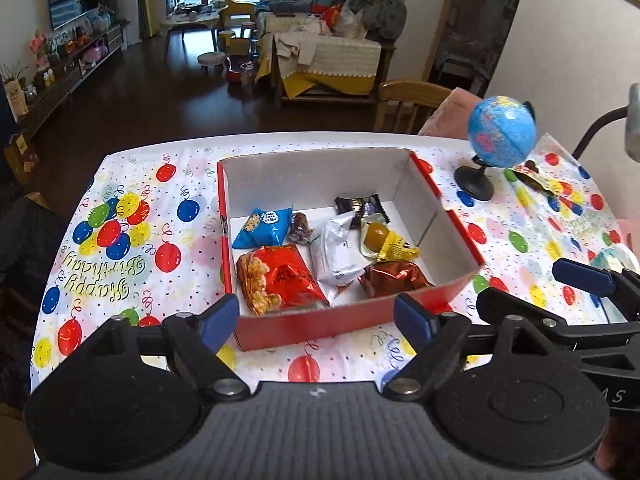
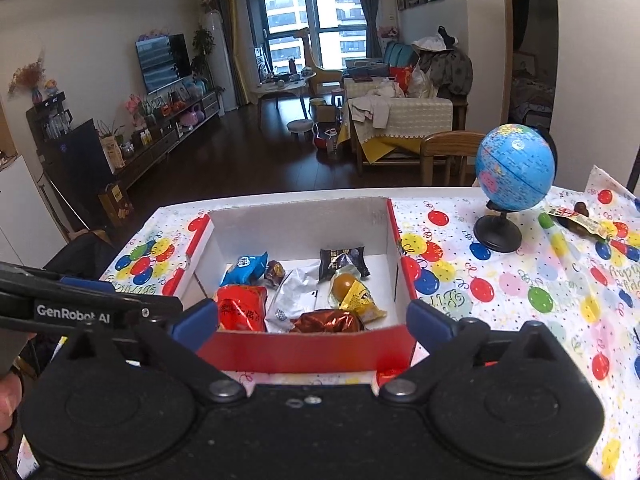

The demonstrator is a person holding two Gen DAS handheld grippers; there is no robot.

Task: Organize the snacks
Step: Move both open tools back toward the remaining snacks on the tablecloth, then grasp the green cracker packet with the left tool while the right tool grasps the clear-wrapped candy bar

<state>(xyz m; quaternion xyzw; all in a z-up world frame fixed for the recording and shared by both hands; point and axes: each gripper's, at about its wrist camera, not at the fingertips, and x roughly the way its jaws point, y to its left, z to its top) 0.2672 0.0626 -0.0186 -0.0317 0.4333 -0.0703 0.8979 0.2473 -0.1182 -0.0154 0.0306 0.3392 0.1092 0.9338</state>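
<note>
A red cardboard box (image 1: 304, 326) with a white inside stands on the balloon tablecloth; it also shows in the right wrist view (image 2: 308, 354). Inside lie several snacks: a red packet (image 1: 280, 280), a blue packet (image 1: 264, 227), a silver packet (image 1: 334, 248), a yellow one (image 1: 386, 240), a dark one (image 1: 360, 206) and a brown foil one (image 1: 394, 276). One more snack (image 1: 538, 179) lies on the cloth behind the globe, also in the right wrist view (image 2: 576, 220). My left gripper (image 1: 316, 320) is open and empty before the box's near wall. My right gripper (image 2: 312, 318) is open and empty, straddling the near wall.
A small blue globe (image 1: 502, 132) on a black stand sits at the table's far right, also in the right wrist view (image 2: 514, 168). A wooden chair (image 1: 412, 100) stands behind the table. The right gripper's fingers (image 1: 584, 276) reach in at the left wrist view's right edge.
</note>
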